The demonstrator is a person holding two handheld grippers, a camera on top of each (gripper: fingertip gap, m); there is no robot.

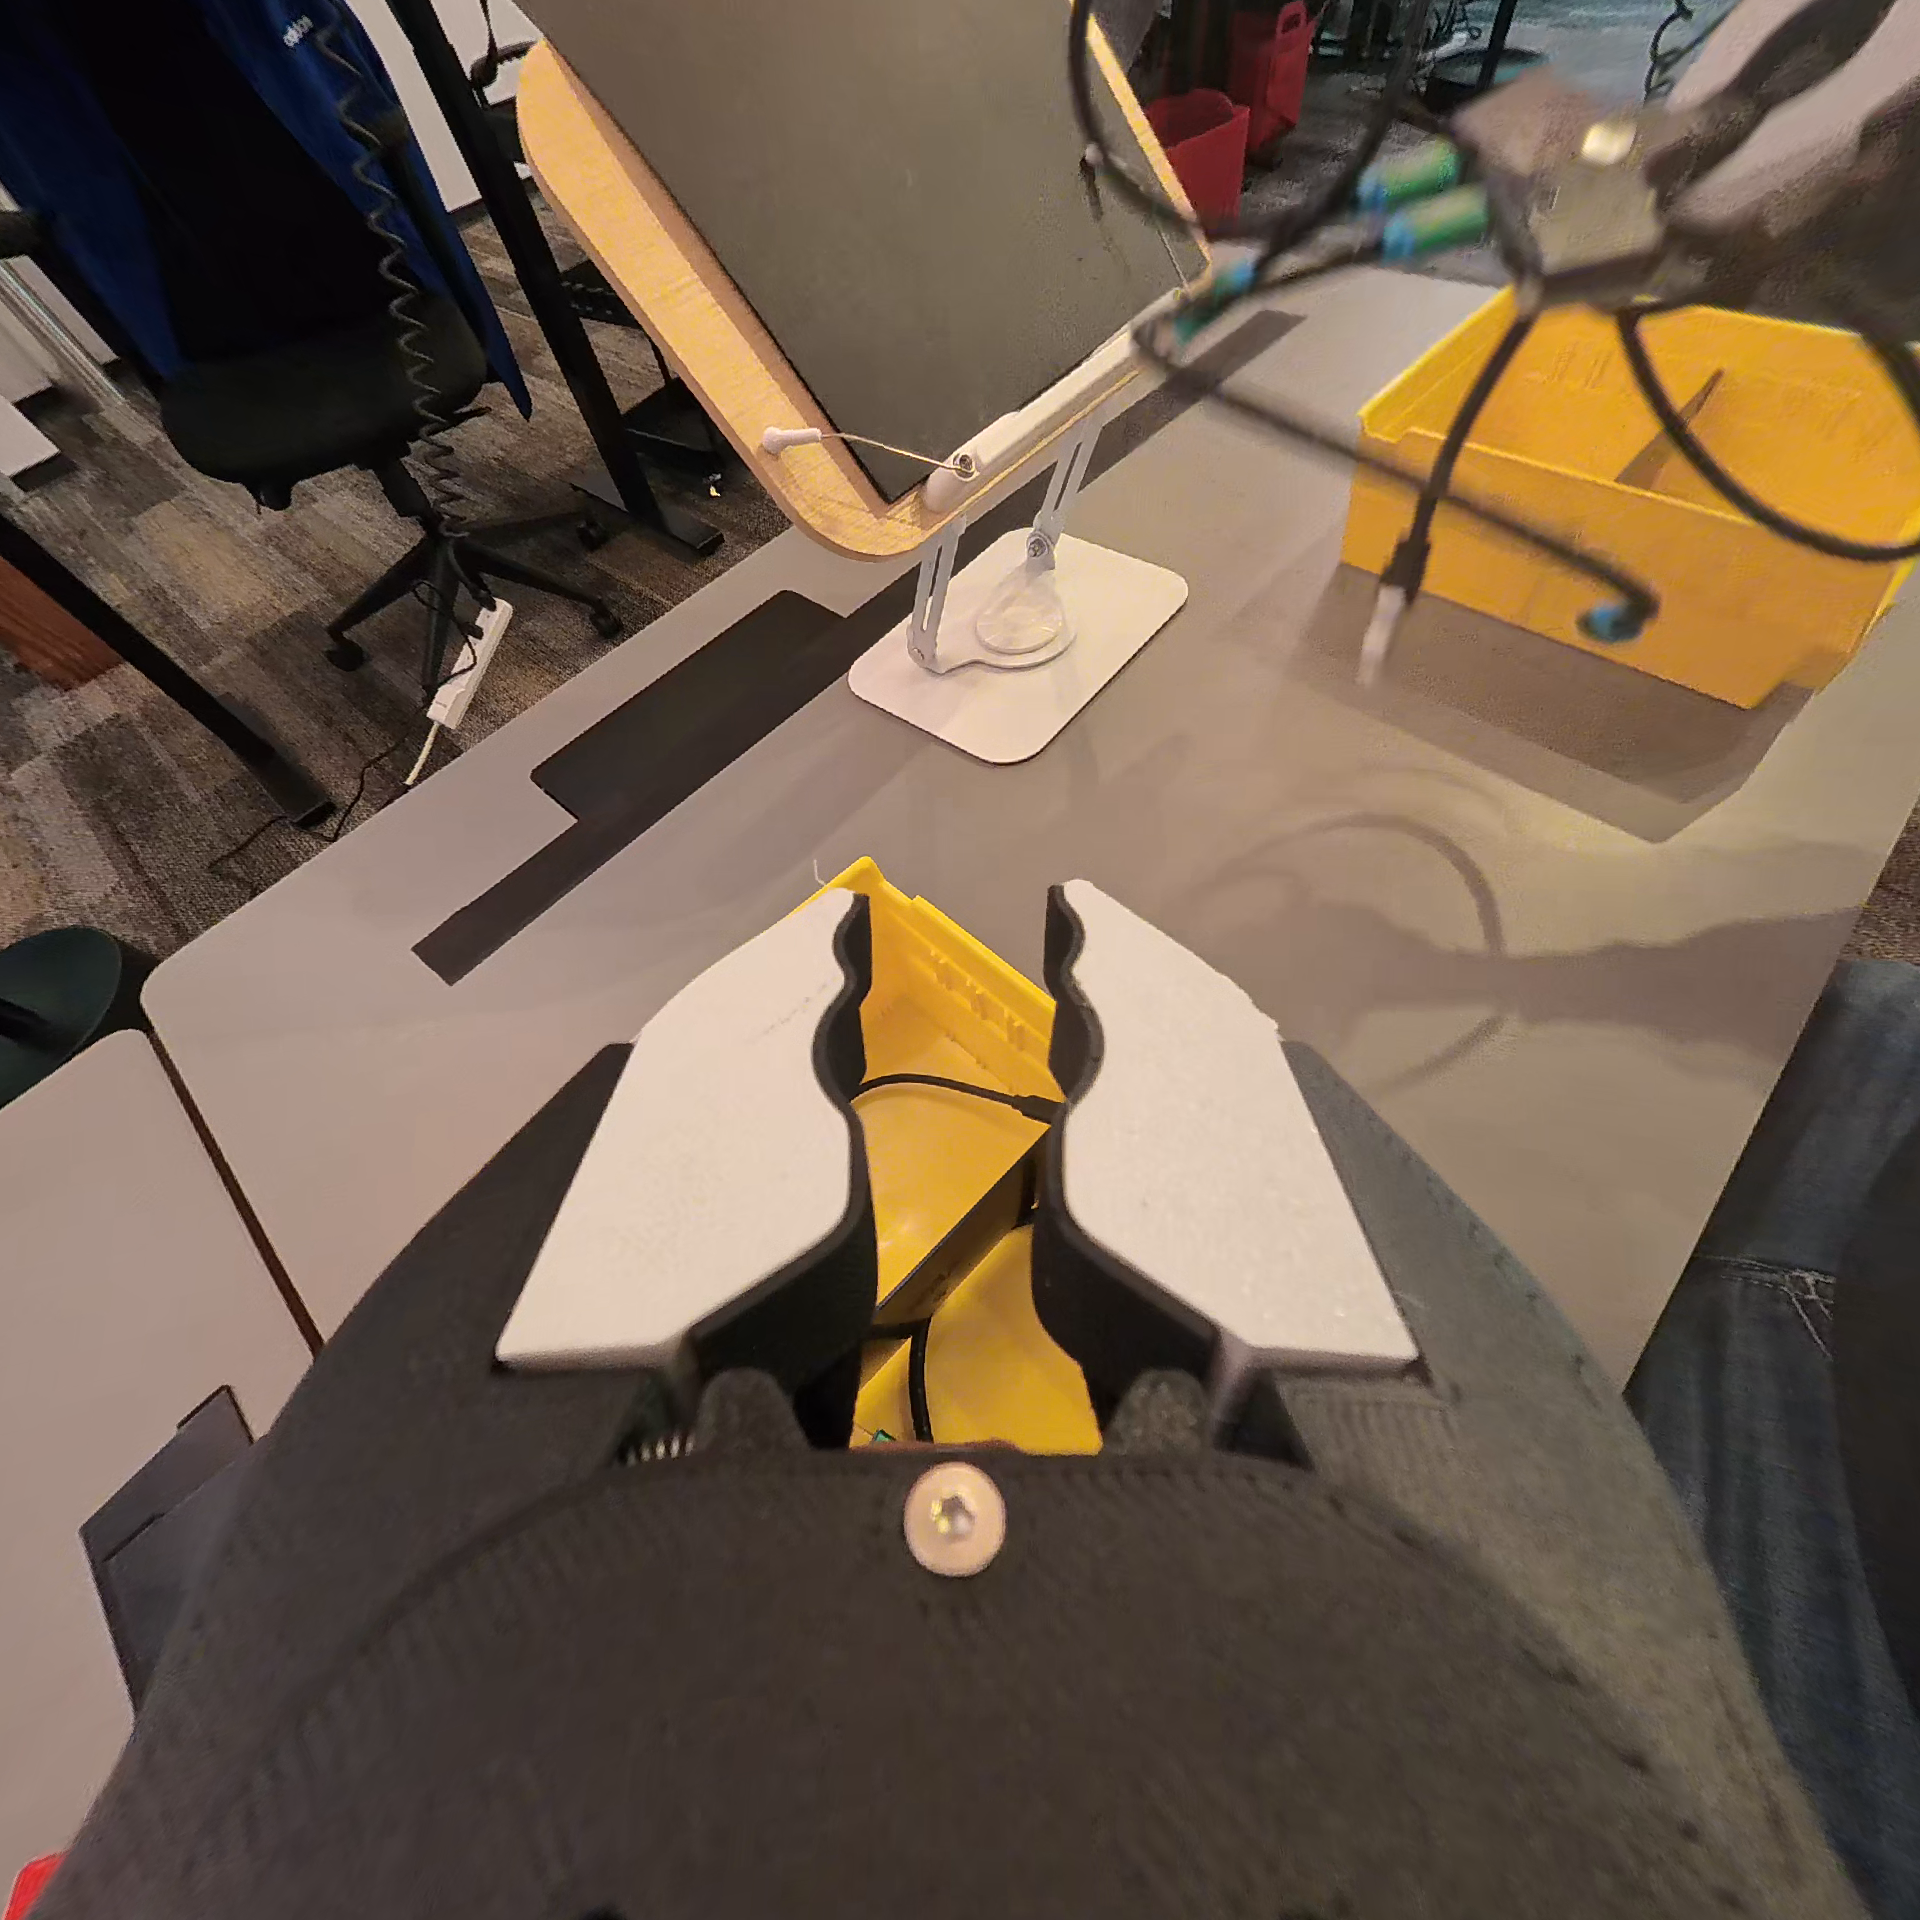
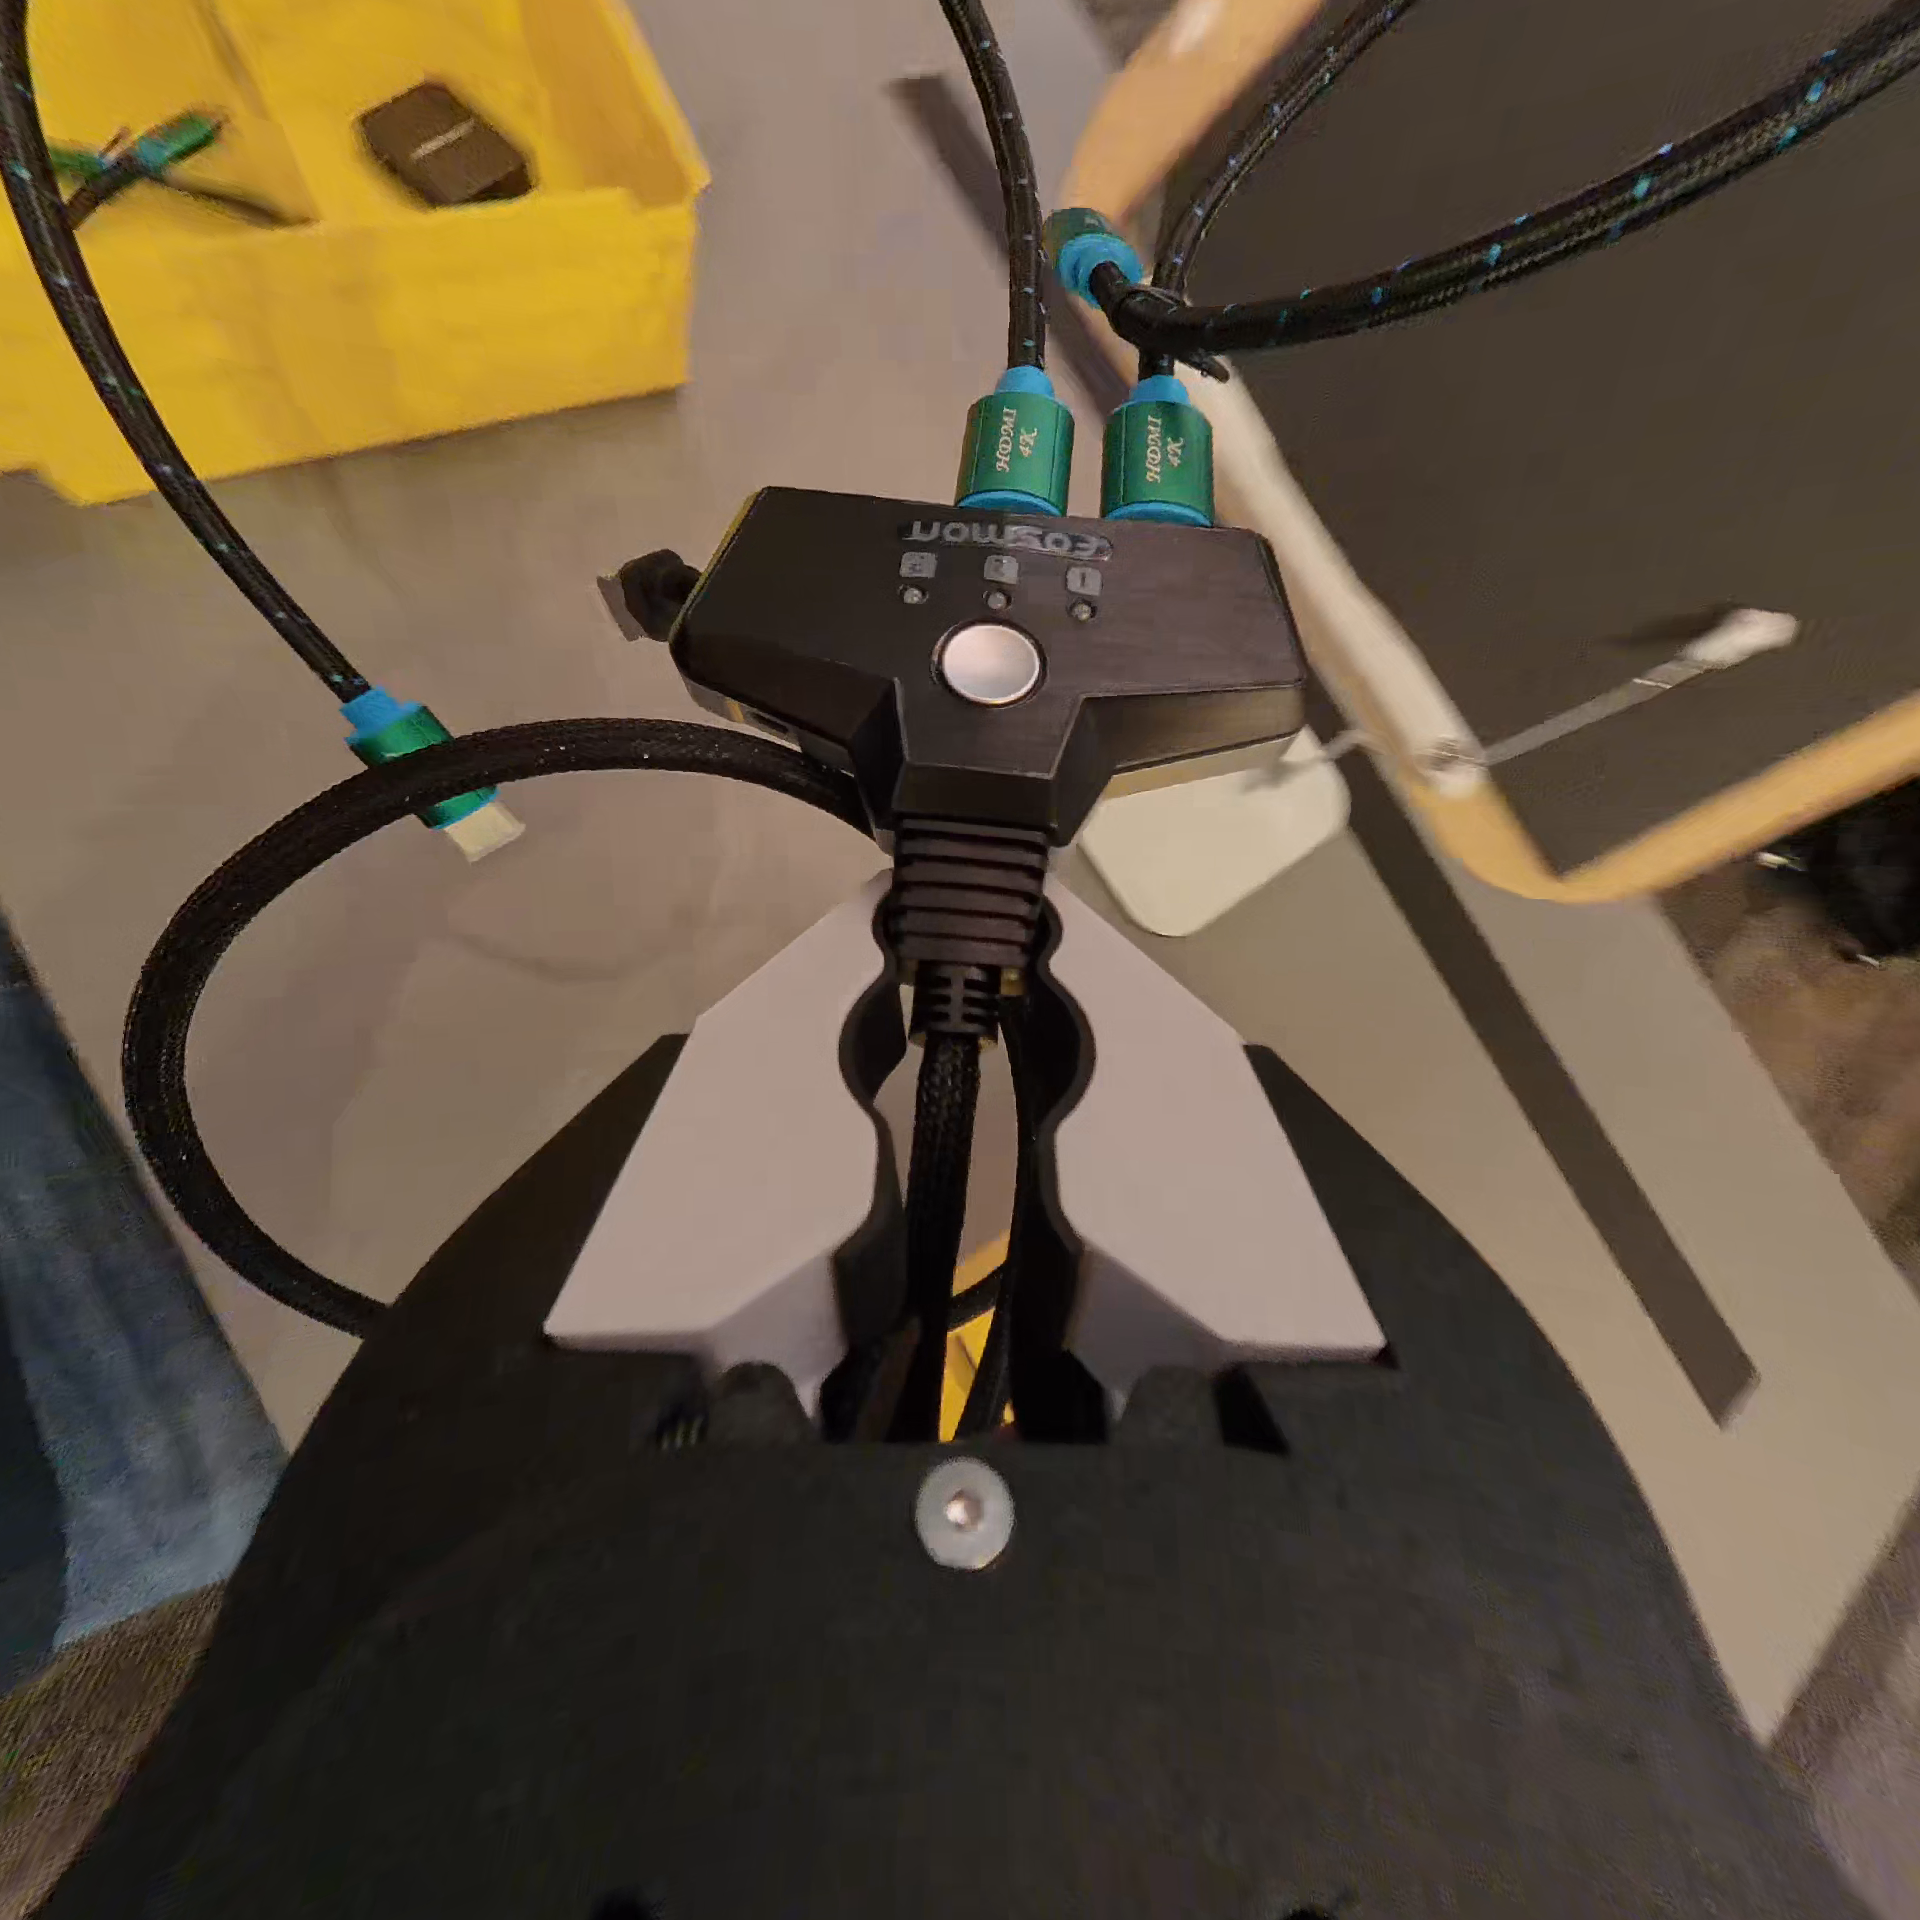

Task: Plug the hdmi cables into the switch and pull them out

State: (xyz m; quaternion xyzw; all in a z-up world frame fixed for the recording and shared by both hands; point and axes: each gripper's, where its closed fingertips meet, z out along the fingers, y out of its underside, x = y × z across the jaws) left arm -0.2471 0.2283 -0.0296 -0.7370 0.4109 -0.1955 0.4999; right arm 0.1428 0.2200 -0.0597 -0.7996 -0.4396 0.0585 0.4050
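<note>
A: What is seen in the left wrist view?

B: The left claw (image 1: pixel 951 1049) is held apart, with nothing in it, over a yellow bin (image 1: pixel 935 997).

A: And in the right wrist view?

B: The switch (image 2: pixel 987 644) is held up by its ribbed neck, with the right claw (image 2: pixel 966 951) clamped on it. Two green plugs (image 2: pixel 1013 452) are pushed in. One loose plug (image 2: pixel 436 764) hangs free.

A: How should it be handled?

B: The cables are probably bendy, so the hard plugs should be gripped.

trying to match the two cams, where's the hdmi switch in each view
Left wrist view: the hdmi switch is top right, blurred, held up in the right hand-held gripper.
Right wrist view: the switch is at centre, just beyond the fingertips, two green plugs in its far edge.
Shared landmark: the tilted dark board with a wood rim.
</note>
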